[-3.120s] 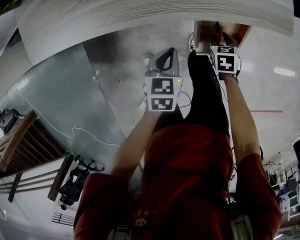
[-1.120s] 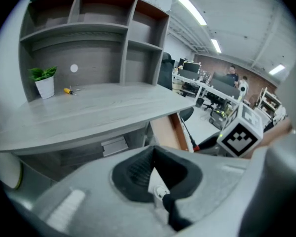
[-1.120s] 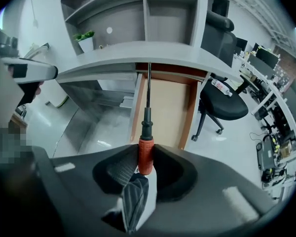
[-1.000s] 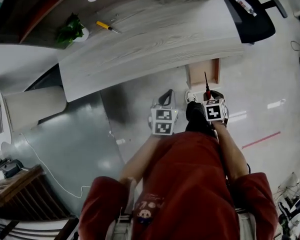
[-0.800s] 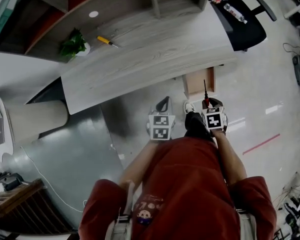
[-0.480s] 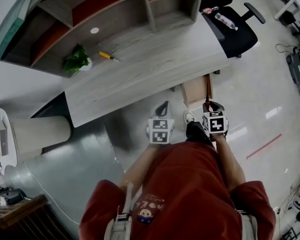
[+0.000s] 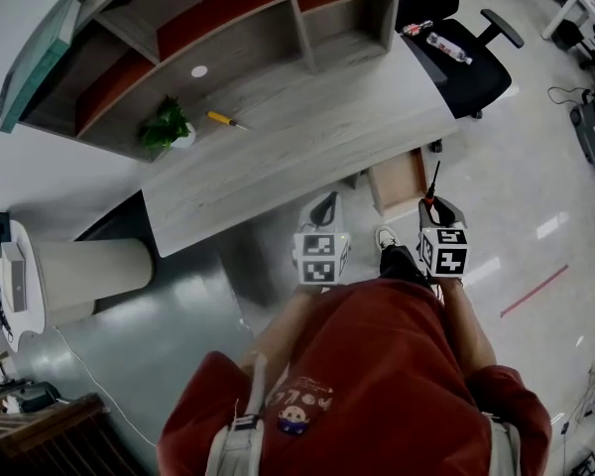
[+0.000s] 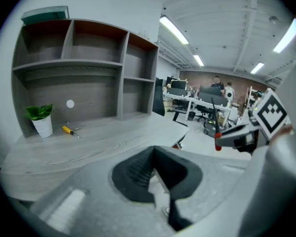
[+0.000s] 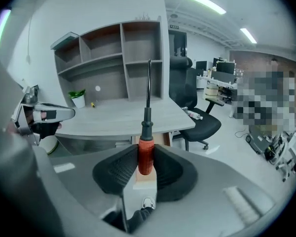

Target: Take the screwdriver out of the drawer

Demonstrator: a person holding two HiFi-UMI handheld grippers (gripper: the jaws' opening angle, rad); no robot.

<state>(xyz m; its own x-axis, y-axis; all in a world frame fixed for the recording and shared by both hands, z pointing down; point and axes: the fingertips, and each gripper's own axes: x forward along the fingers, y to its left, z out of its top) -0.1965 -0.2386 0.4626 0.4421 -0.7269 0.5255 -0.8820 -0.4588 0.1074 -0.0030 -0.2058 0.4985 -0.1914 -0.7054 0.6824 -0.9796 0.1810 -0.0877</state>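
Observation:
A screwdriver (image 9: pixel 145 154) with a red handle and a long dark shaft stands upright between the pads of my right gripper (image 9: pixel 146 157), which is shut on the handle. In the head view the right gripper (image 7: pixel 437 206) holds the screwdriver (image 7: pixel 432 181) in the air beside the open wooden drawer (image 7: pixel 397 181) under the desk. My left gripper (image 7: pixel 324 204) hangs level with it to the left, over the floor. Its pads (image 8: pixel 138 174) meet at the tips with nothing between them. The left gripper view shows the right gripper (image 8: pixel 235 135) and the screwdriver (image 8: pixel 215 125) off to the right.
A long grey wooden desk (image 7: pixel 307 152) with shelves behind it carries a small potted plant (image 7: pixel 169 127) and a yellow screwdriver (image 7: pixel 223 119). A black office chair (image 7: pixel 461 62) with a bottle on its seat stands at the desk's right end. My legs and a shoe (image 7: pixel 387 238) are below the grippers.
Both grippers have risen and the view has pulled away from the floor. The screwdriver has stayed in the right gripper and shifted slightly right of the drawer.

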